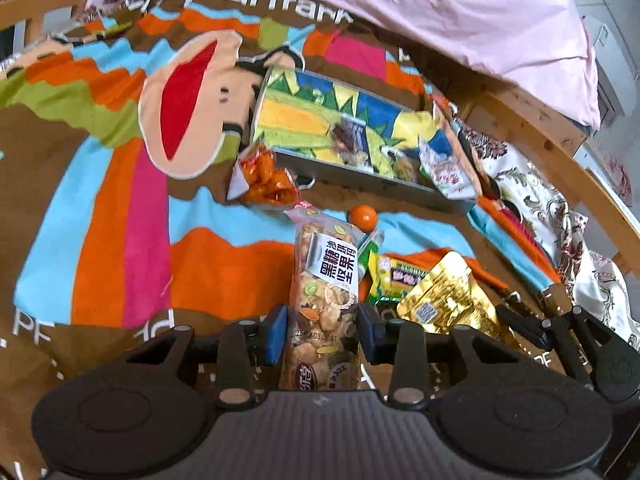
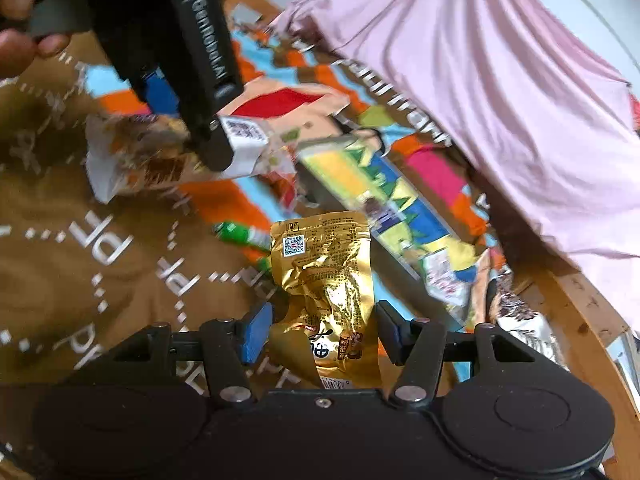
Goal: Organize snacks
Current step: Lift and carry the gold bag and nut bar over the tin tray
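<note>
My left gripper [image 1: 323,330] is shut on a clear packet of nut brittle [image 1: 326,280] with a black-and-white label, held above the bedspread; the packet also shows in the right wrist view [image 2: 168,156]. My right gripper [image 2: 322,332] is shut on a crinkled gold foil packet [image 2: 324,272], which also shows in the left wrist view [image 1: 448,300]. A colourful open tin box [image 1: 340,128] lies ahead, holding a white-and-red packet [image 1: 444,168]. The box also shows in the right wrist view [image 2: 384,200].
On the patterned bedspread [image 1: 100,220] lie an orange snack packet [image 1: 266,180], a small orange ball [image 1: 363,215] and a green-yellow packet [image 1: 394,278]. A pink sheet [image 1: 440,12] hangs behind. A wooden bed frame [image 1: 560,148] runs along the right.
</note>
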`<state>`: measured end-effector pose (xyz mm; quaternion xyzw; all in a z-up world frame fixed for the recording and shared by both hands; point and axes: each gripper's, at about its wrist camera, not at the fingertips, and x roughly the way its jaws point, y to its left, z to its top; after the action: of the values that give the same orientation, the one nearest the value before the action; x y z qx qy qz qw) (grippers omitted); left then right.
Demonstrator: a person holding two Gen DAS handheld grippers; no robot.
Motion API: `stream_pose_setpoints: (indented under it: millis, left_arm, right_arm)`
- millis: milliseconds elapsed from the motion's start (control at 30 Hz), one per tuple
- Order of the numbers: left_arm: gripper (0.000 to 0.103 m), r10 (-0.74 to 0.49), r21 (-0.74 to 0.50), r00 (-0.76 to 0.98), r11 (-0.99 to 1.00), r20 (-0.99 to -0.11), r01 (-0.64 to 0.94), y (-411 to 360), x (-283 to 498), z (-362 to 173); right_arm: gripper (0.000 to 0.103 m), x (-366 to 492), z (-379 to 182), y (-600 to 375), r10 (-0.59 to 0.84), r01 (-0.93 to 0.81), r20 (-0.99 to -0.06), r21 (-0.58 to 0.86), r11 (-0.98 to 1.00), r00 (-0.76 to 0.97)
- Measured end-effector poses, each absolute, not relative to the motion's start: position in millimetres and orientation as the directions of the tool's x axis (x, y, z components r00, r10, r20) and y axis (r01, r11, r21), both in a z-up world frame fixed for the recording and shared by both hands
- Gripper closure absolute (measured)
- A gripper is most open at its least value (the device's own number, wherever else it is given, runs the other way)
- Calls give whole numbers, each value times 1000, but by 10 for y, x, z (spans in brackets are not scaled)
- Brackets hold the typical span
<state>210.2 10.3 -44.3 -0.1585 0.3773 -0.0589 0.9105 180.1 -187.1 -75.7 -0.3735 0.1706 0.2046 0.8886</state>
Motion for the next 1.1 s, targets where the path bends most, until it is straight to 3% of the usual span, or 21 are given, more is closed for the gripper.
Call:
stream_pose_setpoints:
  millis: [667,1100]
  left_arm:
    - [62,-173,-308,879,951,-445,31,0,2792,373]
    - [62,-83,-244,906,969,-416,-23,-141,3803,457]
  right_arm:
    - [44,2807,-145,-2321,199,-212,-76,-438,874,977]
    - [44,3811,-152,-2266,213,-211,-21,-273,939,977]
